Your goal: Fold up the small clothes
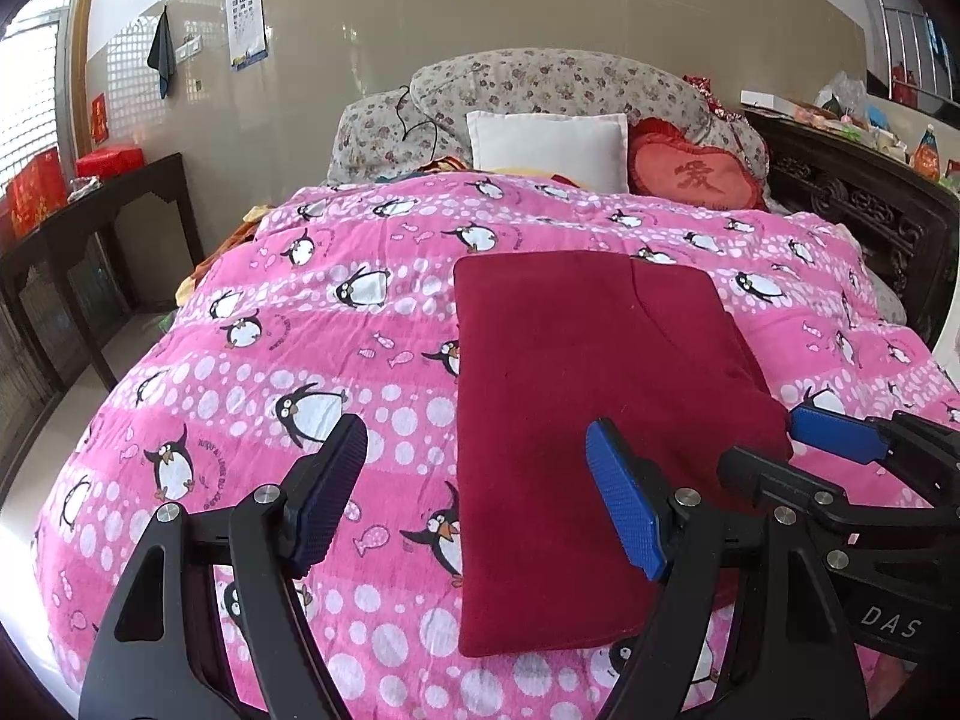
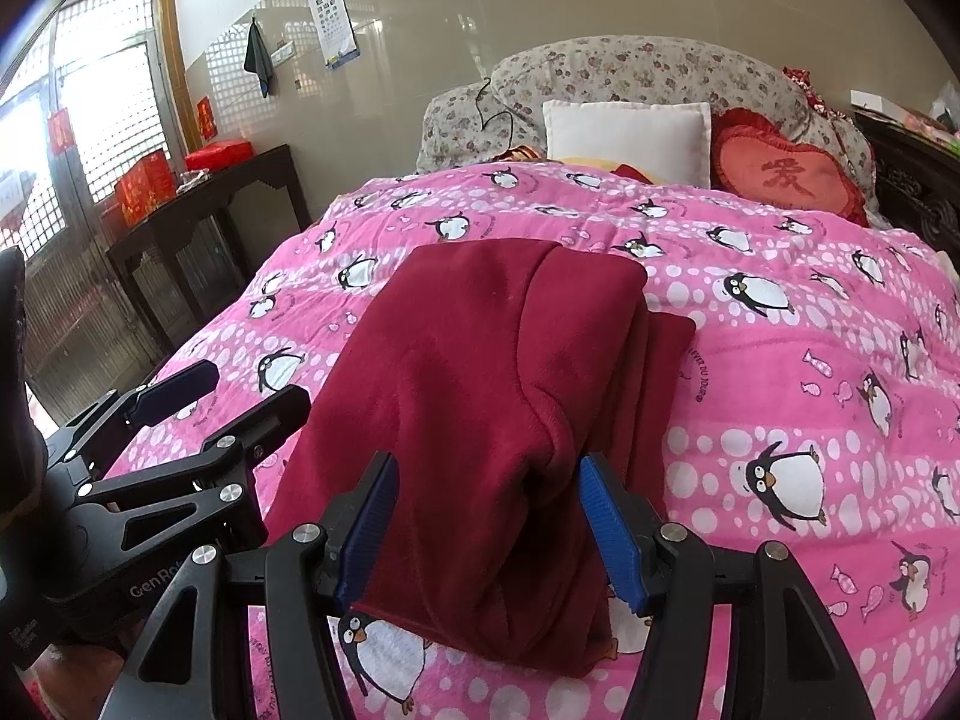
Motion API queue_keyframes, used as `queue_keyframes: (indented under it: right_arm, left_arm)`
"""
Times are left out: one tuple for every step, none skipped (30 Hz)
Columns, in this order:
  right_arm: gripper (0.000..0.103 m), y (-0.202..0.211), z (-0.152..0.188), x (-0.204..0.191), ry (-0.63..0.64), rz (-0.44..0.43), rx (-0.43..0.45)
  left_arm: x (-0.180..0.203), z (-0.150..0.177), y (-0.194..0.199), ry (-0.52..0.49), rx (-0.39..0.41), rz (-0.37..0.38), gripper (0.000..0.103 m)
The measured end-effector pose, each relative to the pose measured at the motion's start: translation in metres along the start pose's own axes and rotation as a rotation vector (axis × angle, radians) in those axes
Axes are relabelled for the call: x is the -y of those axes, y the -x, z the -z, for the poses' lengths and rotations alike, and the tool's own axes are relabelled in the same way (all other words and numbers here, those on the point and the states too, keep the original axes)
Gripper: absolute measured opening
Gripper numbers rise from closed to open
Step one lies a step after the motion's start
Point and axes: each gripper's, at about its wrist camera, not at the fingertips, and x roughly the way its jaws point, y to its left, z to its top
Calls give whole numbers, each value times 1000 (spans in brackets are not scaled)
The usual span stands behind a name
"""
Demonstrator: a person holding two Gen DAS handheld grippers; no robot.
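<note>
Dark red garment (image 1: 588, 420) folded on pink quilt (image 1: 270, 360), near bed foot. Left gripper (image 1: 480, 498) wide open, empty. Right gripper (image 2: 489, 531) open, straddling bunched near edge, nothing pinched. Risk: shallow pinch grabbing top layer only, fold sliding apart.

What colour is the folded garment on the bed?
The folded garment is plain dark red, best seen in the left wrist view.

A big bed with a pink penguin quilt (image 1: 288, 324) fills the room. At its head lie a white pillow (image 1: 549, 147), a red heart cushion (image 1: 699, 177) and a flowery blanket (image 1: 540, 81). An eye chart (image 1: 246, 12) hangs on the shiny tan wall (image 1: 540, 6). A dark side table (image 1: 90, 222) (red boxes on top) stands by a bright window (image 1: 24, 96).
</note>
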Motion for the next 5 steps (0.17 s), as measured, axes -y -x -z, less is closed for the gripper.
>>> queue_keyframes:
  right_arm:
    - [60, 1, 0, 0, 1, 0, 2]
    - [60, 1, 0, 0, 1, 0, 3]
    - [60, 1, 0, 0, 2, 0, 3]
    - [60, 3, -1, 1, 4, -2, 3]
    - [60, 4, -2, 3, 5, -4, 3]
  left_arm:
    - [-2, 0, 0, 6, 2, 6, 76]
    - [-3, -1, -1, 14, -1, 14, 76]
    - [-5, -1, -2, 17, -7, 13, 76]
    - [-7, -2, -3, 18, -11, 10, 76]
    - [-11, -3, -3, 19, -14, 6, 76]
